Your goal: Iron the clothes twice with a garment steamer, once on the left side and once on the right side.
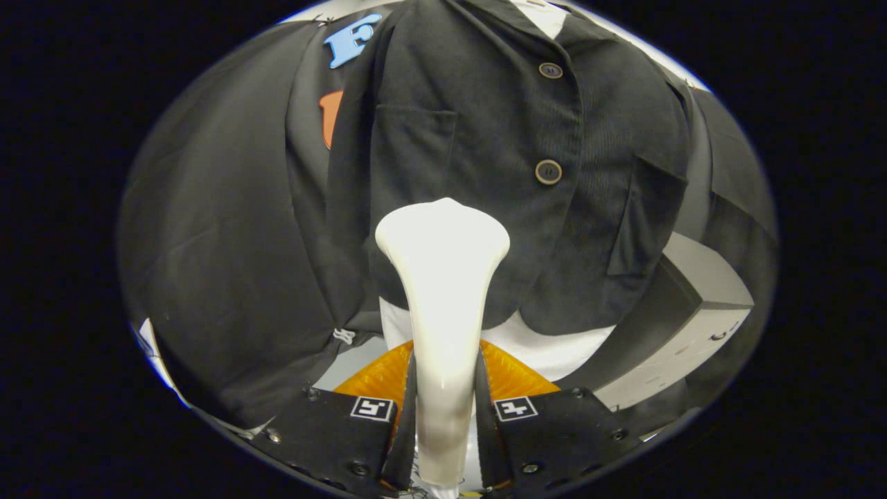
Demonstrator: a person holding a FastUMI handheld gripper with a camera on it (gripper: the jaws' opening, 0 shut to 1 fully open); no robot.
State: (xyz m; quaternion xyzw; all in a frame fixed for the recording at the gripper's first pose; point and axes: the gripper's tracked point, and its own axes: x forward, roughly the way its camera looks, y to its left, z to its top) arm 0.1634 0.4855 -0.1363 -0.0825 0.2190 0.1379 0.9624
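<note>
A dark button-up jacket [485, 173] hangs in front of me, with two brown buttons down its front and a white layer [547, 346] showing below its hem. My gripper [443, 409] is shut on the handle of a white garment steamer [443, 277]. The steamer stands up between my fingers, and its wide head lies against the jacket's lower front, left of the button line. A chest pocket [412, 149] sits above the head.
A white box-like cabinet [700, 312] stands to the right, beyond the jacket's hem. Black cloth drapes to the left of the jacket. An orange ribbed surface [513, 374] lies just ahead of my fingers, under the steamer.
</note>
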